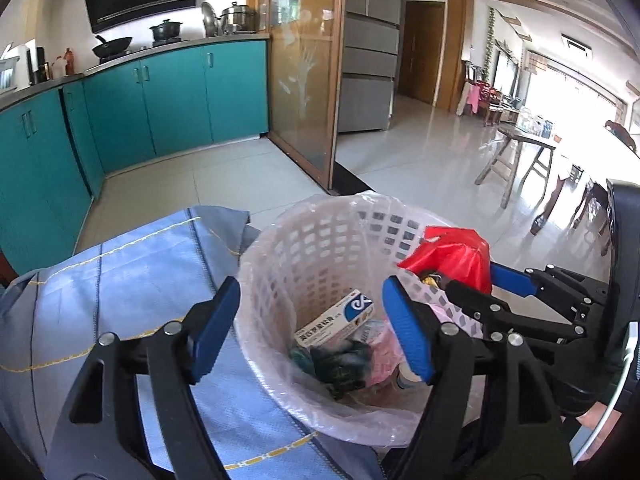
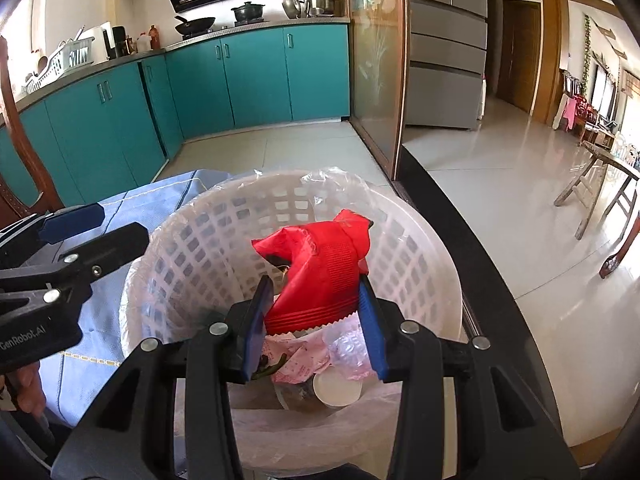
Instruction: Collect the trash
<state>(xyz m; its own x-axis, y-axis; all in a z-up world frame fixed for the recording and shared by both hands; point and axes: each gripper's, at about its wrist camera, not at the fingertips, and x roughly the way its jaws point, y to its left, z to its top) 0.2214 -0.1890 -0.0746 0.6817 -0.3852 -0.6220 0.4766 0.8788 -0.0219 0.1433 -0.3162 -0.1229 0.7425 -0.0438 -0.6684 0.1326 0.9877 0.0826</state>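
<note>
A white lattice basket point(image 1: 320, 240) point(image 2: 420, 240) lined with clear plastic stands on a blue cloth point(image 1: 140, 272). Inside lie a white-and-blue medicine box point(image 1: 338, 320), pink paper point(image 2: 296, 360), a white round lid point(image 2: 338, 390) and other scraps. My left gripper point(image 1: 312, 332) point(image 2: 104, 226) hovers open over the basket's left rim, nothing between its pads. My right gripper point(image 2: 316, 320) point(image 1: 476, 280) is shut on a crumpled red packet point(image 2: 324, 264) point(image 1: 452, 252), held over the basket's mouth.
Teal kitchen cabinets point(image 1: 168, 100) run along the back and left. A glass sliding door point(image 1: 304, 80) and a fridge point(image 1: 368, 60) stand beyond. A wooden table and stool point(image 1: 516, 152) are on the tiled floor to the right. A wooden chair back point(image 2: 20, 152) rises at the left.
</note>
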